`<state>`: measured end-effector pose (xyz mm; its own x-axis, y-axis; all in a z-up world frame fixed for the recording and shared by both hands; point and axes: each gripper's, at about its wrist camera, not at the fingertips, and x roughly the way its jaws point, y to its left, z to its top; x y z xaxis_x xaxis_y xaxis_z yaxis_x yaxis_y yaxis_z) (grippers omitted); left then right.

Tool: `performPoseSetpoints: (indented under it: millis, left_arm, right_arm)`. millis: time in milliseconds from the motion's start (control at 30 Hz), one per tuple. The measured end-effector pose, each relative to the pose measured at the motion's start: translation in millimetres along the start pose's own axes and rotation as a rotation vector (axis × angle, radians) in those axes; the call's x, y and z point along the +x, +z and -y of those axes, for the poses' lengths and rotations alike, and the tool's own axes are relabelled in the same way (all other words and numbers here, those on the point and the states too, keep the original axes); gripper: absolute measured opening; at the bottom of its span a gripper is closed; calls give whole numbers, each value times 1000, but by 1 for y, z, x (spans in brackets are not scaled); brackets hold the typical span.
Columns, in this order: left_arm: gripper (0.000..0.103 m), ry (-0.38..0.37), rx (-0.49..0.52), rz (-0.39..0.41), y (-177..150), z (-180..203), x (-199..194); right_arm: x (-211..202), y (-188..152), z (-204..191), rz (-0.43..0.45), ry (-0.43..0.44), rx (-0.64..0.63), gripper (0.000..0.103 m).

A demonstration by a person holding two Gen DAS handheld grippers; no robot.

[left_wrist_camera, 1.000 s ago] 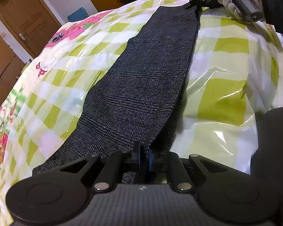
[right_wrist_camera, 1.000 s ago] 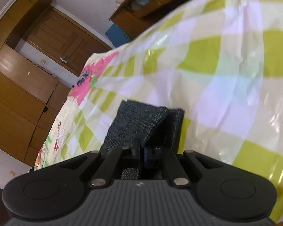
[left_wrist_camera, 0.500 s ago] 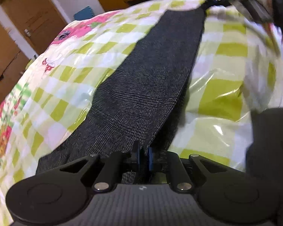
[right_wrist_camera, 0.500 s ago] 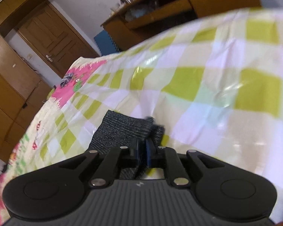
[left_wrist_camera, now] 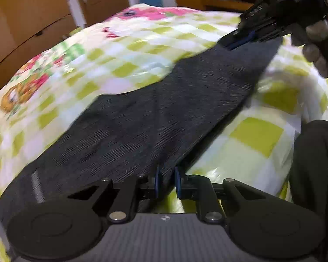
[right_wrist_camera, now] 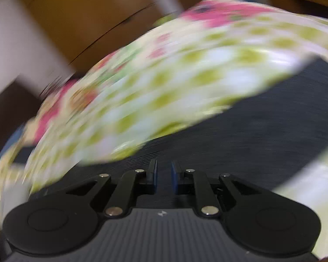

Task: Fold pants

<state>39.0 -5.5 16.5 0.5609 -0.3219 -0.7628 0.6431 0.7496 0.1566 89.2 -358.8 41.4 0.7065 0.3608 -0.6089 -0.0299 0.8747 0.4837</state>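
Left gripper (left_wrist_camera: 166, 180) has just been easing open on my end, though a fold of the dark grey woven pants (left_wrist_camera: 164, 118) sits between its blue pads. Right gripper (right_wrist_camera: 164, 178) has been opening too: loosened, pads apart, nothing pinched, pants lying just ahead of it on the green-checked plastic-covered bedspread (left_wrist_camera: 124, 50). A second ago both were clamped, so I'd say this fold's being released.

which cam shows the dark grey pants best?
Left wrist: the dark grey woven pants run nearly full length across the checked bed cover. Right wrist is motion-blurred and shows only a partial dark stretch.
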Motion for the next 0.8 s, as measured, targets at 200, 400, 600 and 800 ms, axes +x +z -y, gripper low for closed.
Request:
performPoseSetpoints:
  millis: [200, 400, 600, 800]
  left_arm:
    - [42, -6, -38, -13, -36, -30, -11]
    - [42, 17, -136, 31, -52, -62, -29]
    - [45, 37, -145, 67, -43, -83, -22]
    - [45, -91, -190, 12, -45, -99, -44]
  right_arm:
    - [76, 21, -96, -127, 184, -228, 36]
    - [162, 38, -133, -237, 246, -313, 38]
    - [186, 37, -126, -415, 377, -253, 40]
    - [171, 22, -137, -588, 482, -377, 41]
